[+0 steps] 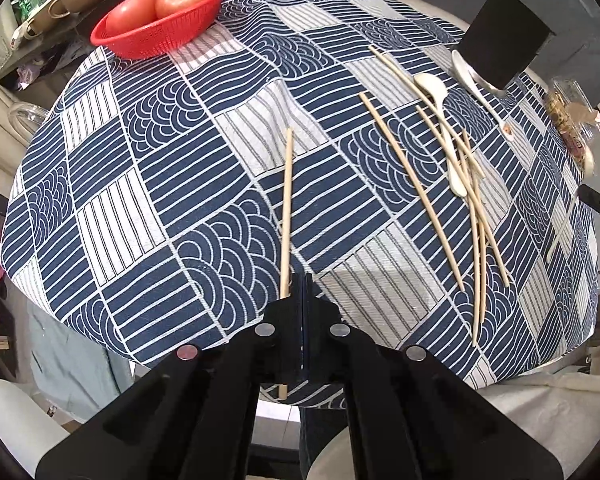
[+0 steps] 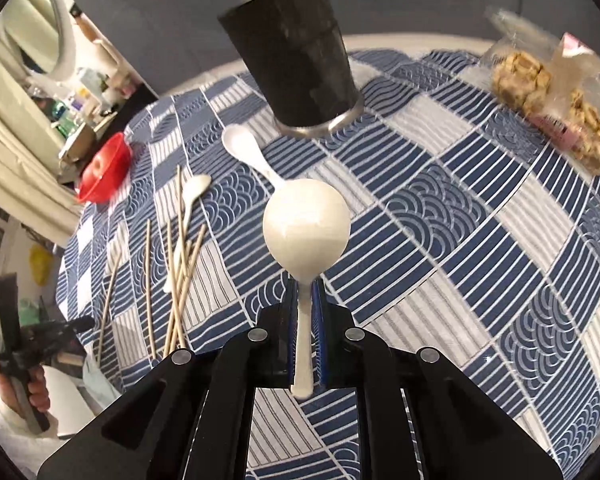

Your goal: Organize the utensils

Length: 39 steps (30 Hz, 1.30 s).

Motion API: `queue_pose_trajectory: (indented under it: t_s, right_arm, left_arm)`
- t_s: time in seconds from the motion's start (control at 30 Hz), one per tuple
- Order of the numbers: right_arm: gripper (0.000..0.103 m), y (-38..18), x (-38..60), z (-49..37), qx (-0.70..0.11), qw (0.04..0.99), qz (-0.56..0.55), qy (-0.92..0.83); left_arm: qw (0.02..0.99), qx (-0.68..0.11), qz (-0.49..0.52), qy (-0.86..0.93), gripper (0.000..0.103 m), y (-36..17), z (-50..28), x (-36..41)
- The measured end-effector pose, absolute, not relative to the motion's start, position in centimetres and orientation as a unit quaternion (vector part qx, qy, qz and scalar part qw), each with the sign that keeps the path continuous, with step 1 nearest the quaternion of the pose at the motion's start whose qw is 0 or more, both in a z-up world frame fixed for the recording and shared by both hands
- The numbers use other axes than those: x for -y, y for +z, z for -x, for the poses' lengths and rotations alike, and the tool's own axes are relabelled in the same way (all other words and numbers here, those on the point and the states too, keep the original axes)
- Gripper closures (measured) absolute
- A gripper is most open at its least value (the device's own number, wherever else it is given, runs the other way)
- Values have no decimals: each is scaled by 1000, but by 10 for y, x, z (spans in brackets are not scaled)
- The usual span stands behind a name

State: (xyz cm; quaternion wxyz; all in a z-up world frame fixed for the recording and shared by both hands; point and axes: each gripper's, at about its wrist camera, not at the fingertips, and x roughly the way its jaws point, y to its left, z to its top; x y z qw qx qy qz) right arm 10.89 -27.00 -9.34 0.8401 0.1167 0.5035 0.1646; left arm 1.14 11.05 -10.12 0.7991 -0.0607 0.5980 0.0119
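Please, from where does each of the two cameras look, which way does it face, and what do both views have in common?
Left wrist: sits on the left tool, faces steeply down at the tablecloth; tool shut on one chopstick.
Right wrist: sits on the right tool, faces the black cup; tool shut on a white spoon; a hand at left.
Shared: cup, red basket, loose chopsticks.
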Motion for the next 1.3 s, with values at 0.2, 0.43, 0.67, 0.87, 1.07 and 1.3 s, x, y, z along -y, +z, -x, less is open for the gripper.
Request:
queue_pose_trajectory:
  t_s: [0.2,0.43,0.67,0.87,1.07,1.3]
  right_arm:
    - [102,-80,280,-96,-487,849,-115,169]
    - [102,-73,285,-83,-477,857,-98,170]
    - [95,-87,284,-84,-499,848,-86,158]
    - [66,-106,273,-95,-521,841,-54,138]
    - [65,-123,260,-113,-545,830,-22,117]
    - [64,-140,252,-131,-567,818,-11,97]
  left_arm:
    - [807,-589,47,25,101,-105,-14,-104]
    - [808,-586,58,24,72,-116,-23,-114]
    - [805,-592,37,20,64,-126,-36,-112]
    - [800,-598,37,16,55,-133,-47,-113]
    - [795,-606,35,7,55,-136,-60,-115]
    - [792,-610,33,-4,55,-138,-81,-114]
